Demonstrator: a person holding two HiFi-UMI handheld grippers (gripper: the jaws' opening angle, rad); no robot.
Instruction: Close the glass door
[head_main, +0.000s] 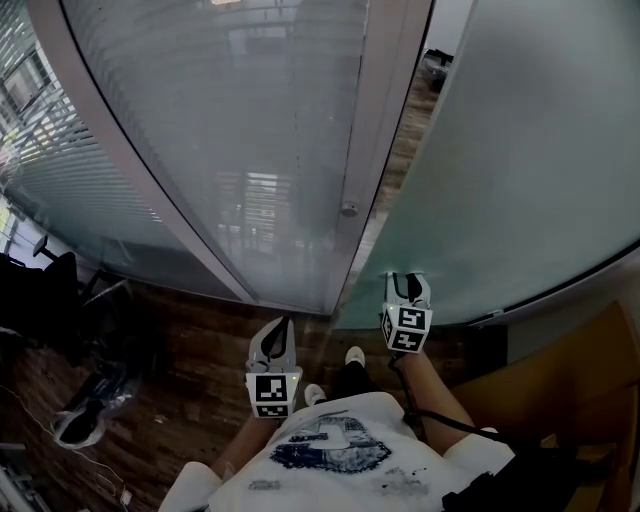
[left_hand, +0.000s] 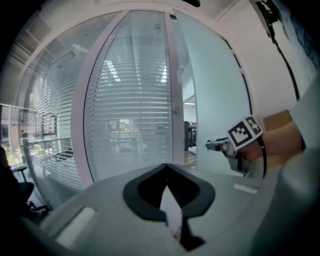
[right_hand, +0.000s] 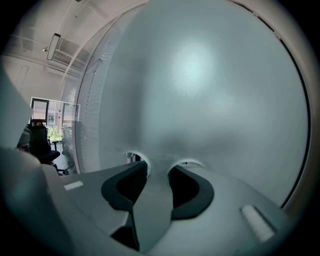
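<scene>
Dark wooden floor (head_main: 200, 350) runs under a curved office partition (head_main: 220, 150) whose glass holds slatted blinds. A small round knob (head_main: 348, 209) sits on its pale upright frame. Just right of that frame hangs the glass door (head_main: 530, 150), a frosted pane that stands ajar. A narrow gap (head_main: 400, 130) between frame and pane shows floor and dim furniture beyond, too small to make out.

The right gripper (head_main: 405, 278) points at the door near its free edge. Its fingers (right_hand: 131, 182) stand apart with nothing between them, and their tips are mirrored in the frosted glass. Whether they touch the pane cannot be told. The left gripper (head_main: 283, 322) is held lower and further from the glass, aimed towards the partition, with its fingers (left_hand: 172, 212) closed together on nothing.

A brown cardboard shape (head_main: 570, 380) at the right is cut off by the edge, so it cannot be told whether it is a box or what it holds. An office chair (head_main: 55, 280) and dark clutter (head_main: 85, 420) at the left are murky. The person's printed white shirt (head_main: 330, 450) hides most of the legs.
</scene>
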